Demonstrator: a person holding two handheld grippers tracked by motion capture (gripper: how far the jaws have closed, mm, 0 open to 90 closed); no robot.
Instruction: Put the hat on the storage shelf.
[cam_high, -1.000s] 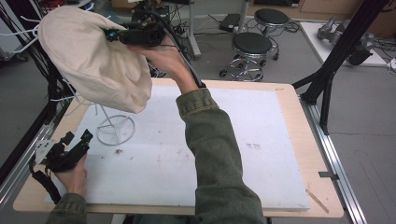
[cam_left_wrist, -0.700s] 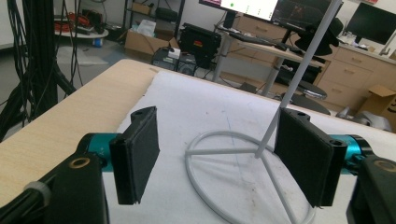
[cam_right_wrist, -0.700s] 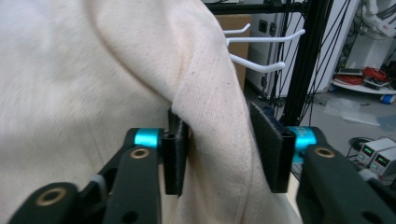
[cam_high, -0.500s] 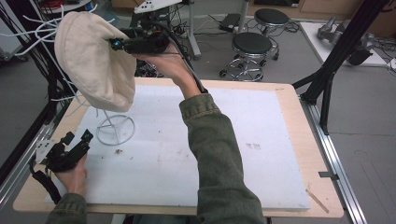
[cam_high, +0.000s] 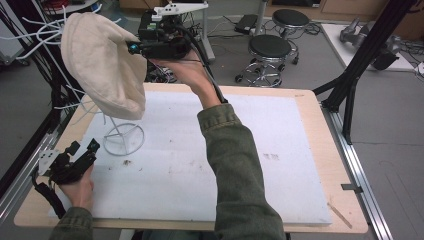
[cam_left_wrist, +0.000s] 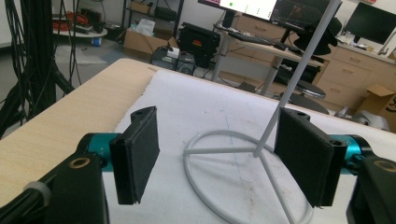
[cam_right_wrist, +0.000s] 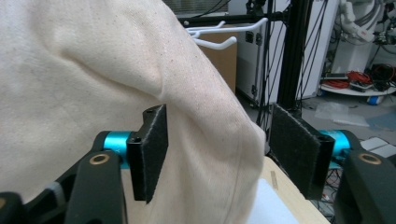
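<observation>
Compared with a second ago, the right gripper (cam_high: 131, 47) has just been spreading its jaws, so the cream cloth hat (cam_high: 102, 70) now hangs on the white wire stand (cam_high: 123, 139) by itself, its fabric loose between the pads and narrower-looking than before. The left gripper (cam_high: 82, 151) sits near the stand's ring base, jaws wide apart with nothing gripped. The stand's thin pole (cam_left_wrist: 299, 74) rises right in front of it, with black stools (cam_high: 270, 47) beyond the table (cam_high: 310, 107).
</observation>
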